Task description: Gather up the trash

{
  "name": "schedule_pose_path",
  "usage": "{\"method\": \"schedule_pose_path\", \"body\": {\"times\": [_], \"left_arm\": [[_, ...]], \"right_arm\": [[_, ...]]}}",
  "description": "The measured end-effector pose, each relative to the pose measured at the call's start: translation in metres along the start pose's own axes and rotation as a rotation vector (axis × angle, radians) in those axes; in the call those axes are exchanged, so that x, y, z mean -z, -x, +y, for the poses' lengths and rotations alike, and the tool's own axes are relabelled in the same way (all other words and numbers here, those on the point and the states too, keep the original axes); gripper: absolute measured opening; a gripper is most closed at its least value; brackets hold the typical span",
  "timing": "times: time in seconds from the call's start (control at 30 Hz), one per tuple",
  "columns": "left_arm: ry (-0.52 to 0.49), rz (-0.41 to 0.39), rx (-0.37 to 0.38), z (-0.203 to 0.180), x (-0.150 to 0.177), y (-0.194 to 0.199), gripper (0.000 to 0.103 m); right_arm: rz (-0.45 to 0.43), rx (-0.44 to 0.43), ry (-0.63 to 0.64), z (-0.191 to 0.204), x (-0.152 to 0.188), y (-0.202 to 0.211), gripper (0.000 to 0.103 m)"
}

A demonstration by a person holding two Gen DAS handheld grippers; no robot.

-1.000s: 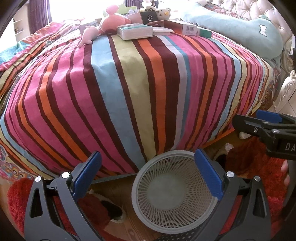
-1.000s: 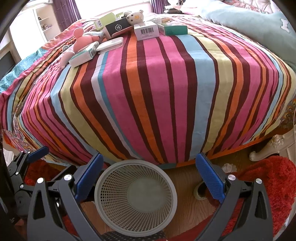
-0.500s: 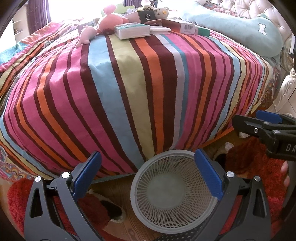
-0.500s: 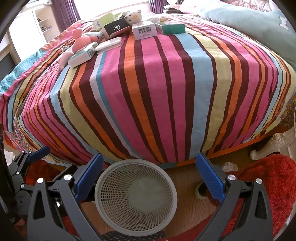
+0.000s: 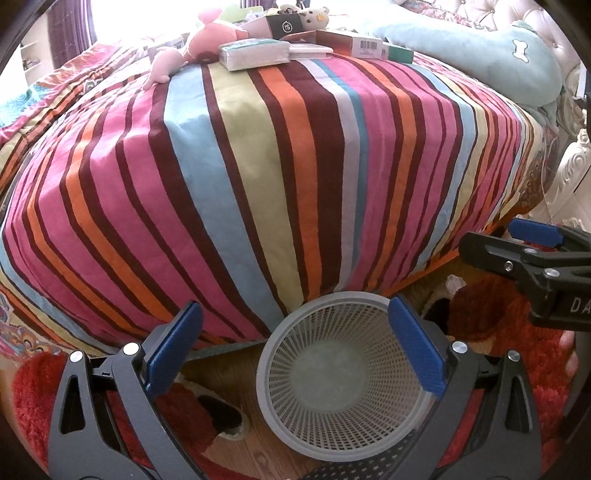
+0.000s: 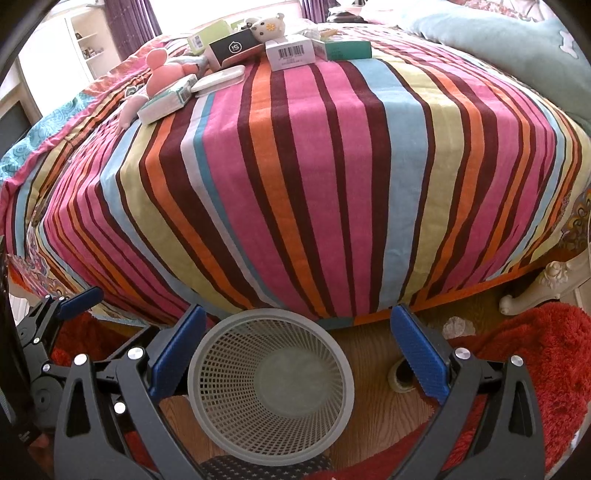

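Here, two hand-held grippers are seen poised over a grey mesh wastebasket that stands on the wooden floor at the foot of a bed covered by a striped blanket. The left gripper is held with its blue-padded fingers spread wide and nothing between them; its right pad overlaps the basket's rim in the left wrist view. The right gripper is likewise held wide apart and empty, the basket being framed just inside its left pad. Nothing is seen inside the basket.

The trash is found at the far end of the bed, well apart from both grippers: a pale green-edged box, a flat white case, a black box with a round logo, a white box with a barcode and a dark green box are clustered there. A pink plush toy and a white plush toy lie among them. A long pale blue pillow is laid along the right side. A small crumpled clear scrap is seen on the floor beside a red shaggy rug.
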State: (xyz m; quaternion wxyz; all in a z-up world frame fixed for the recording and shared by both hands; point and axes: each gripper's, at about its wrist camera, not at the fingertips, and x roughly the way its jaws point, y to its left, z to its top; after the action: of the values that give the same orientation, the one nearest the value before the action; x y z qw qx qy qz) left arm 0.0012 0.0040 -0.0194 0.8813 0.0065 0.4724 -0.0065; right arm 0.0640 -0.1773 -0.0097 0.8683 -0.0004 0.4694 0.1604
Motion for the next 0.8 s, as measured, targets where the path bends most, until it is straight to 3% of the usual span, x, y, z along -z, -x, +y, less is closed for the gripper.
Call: {"method": "schedule_pose_path", "body": {"times": [0.17, 0.33, 0.5, 0.53, 0.57, 0.7, 0.73, 0.8], "left_arm": [[0.007, 0.000, 0.004, 0.000, 0.004, 0.002, 0.097], [0.042, -0.012, 0.016, 0.012, 0.005, 0.006, 0.097], [0.055, -0.070, 0.028, 0.025, -0.006, 0.024, 0.097], [0.048, -0.108, 0.016, 0.031, -0.015, 0.033, 0.097], [0.044, -0.132, 0.000, 0.036, -0.022, 0.038, 0.097], [0.000, -0.291, -0.171, 0.070, -0.083, 0.058, 0.097], [-0.002, -0.317, -0.197, 0.078, -0.098, 0.058, 0.097], [0.014, -0.342, -0.195, 0.096, -0.128, 0.050, 0.097]], "right_arm": [[-0.009, -0.022, -0.017, -0.003, 0.000, 0.004, 0.096], [-0.129, -0.033, -0.055, -0.015, -0.003, 0.016, 0.096], [-0.121, -0.075, -0.058, -0.030, -0.016, 0.015, 0.096], [-0.174, -0.082, -0.047, -0.032, -0.024, 0.019, 0.096], [-0.173, -0.068, -0.014, -0.034, -0.036, 0.019, 0.096], [-0.316, 0.076, 0.093, -0.043, -0.101, 0.030, 0.096], [-0.344, 0.077, 0.108, -0.045, -0.117, 0.030, 0.096], [-0.379, 0.088, 0.114, -0.054, -0.150, 0.020, 0.096]]}}
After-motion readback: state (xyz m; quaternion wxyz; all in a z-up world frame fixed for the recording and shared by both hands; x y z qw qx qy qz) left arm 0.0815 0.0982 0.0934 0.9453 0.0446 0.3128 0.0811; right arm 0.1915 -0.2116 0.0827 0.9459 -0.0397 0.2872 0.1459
